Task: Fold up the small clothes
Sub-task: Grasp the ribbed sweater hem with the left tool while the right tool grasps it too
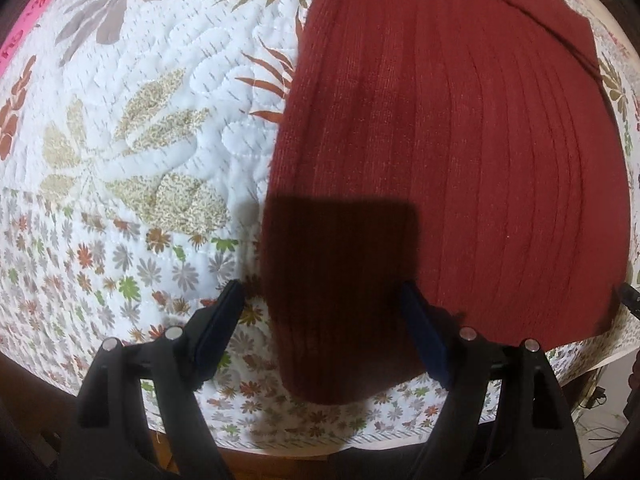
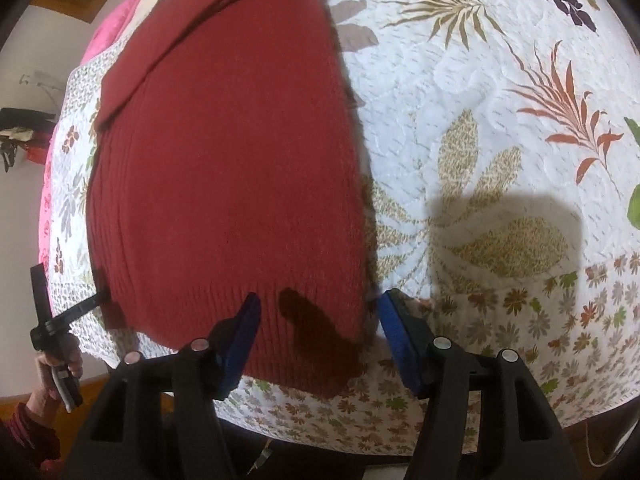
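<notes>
A dark red ribbed knit garment (image 1: pixel 440 140) lies flat on a floral quilt (image 1: pixel 160 120), with a flap folded across its far end (image 1: pixel 552 12). My left gripper (image 1: pixel 324 308) is open, its blue-padded fingers (image 1: pixel 224 316) either side of the garment's near left corner. In the right wrist view the same garment (image 2: pixel 224 160) fills the left half. My right gripper (image 2: pixel 320 316) is open over the near right corner at the ribbed hem. The left gripper (image 2: pixel 48 316) shows there at the far left, held by a hand (image 2: pixel 60 364).
The quilt (image 2: pixel 500 140) spreads wide to the right of the garment. Its near edge (image 1: pixel 320 446) runs just below the grippers, with wood beneath. A pink cloth (image 2: pixel 112 28) lies at the far left edge. Dark items (image 2: pixel 20 128) stand by the wall.
</notes>
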Tool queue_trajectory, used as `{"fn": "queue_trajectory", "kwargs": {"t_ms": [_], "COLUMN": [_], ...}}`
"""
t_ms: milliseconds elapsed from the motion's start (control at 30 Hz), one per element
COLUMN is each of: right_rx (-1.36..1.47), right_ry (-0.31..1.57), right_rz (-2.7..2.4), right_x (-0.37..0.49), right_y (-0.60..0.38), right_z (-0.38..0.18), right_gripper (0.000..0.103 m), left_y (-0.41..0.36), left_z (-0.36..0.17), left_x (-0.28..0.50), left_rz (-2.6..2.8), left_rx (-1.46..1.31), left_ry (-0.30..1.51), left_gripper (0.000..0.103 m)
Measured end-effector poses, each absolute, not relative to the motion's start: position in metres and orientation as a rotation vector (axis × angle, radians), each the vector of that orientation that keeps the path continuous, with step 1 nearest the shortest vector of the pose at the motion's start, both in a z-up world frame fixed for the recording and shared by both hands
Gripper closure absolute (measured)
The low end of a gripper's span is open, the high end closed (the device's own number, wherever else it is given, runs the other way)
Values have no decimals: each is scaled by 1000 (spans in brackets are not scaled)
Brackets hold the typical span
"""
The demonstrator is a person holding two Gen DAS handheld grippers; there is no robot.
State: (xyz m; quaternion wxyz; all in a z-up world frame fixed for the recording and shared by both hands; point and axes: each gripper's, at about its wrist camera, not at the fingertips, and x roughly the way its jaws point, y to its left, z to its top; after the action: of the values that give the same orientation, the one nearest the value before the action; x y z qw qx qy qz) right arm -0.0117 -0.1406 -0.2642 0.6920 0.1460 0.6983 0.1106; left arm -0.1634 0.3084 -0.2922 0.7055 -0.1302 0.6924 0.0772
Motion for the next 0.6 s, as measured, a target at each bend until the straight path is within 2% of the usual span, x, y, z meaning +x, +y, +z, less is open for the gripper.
{"fn": "queue_trajectory", "kwargs": {"t_ms": [33, 100, 133, 167, 300, 333, 400, 433, 467, 500, 533, 600], "right_rx": [327, 352, 385, 406, 443, 437, 415, 415, 422, 424, 420, 419], "right_ry": [1566, 1572, 1577, 1580, 1581, 1584, 1588, 1591, 1596, 1599, 1600, 1591], "right_rz": [256, 264, 278, 282, 282, 281, 289, 310, 325, 331, 337, 346], "right_x": [-13, -14, -14, -14, -14, -14, -14, -14, -14, -14, -15, -15], "right_y": [-141, -139, -136, -136, -138, -138, -138, -139, -138, -136, -134, -135], "right_z": [-265, -268, -271, -272, -277, -277, -276, -275, -276, -276, -276, -273], "right_gripper": [40, 40, 40, 40, 42, 46, 55, 62, 65, 72, 83, 96], "left_y": [310, 307, 306, 305, 296, 295, 291, 288, 283, 282, 281, 283], "left_z": [-300, -303, -305, -307, -313, -314, -316, -316, -315, -315, -315, -312], "left_x": [-150, -155, -150, -151, -157, -159, -161, -160, -154, -155, -156, -158], "left_rz": [172, 160, 151, 144, 135, 132, 120, 113, 112, 118, 119, 101], "left_rx": [-298, -339, -364, -384, -404, -409, -419, -432, -446, -459, -466, -491], "left_ry": [1538, 1540, 1547, 1552, 1571, 1574, 1575, 1578, 1579, 1578, 1577, 1568], "left_gripper": [25, 36, 45, 48, 49, 52, 65, 73, 76, 77, 80, 89]}}
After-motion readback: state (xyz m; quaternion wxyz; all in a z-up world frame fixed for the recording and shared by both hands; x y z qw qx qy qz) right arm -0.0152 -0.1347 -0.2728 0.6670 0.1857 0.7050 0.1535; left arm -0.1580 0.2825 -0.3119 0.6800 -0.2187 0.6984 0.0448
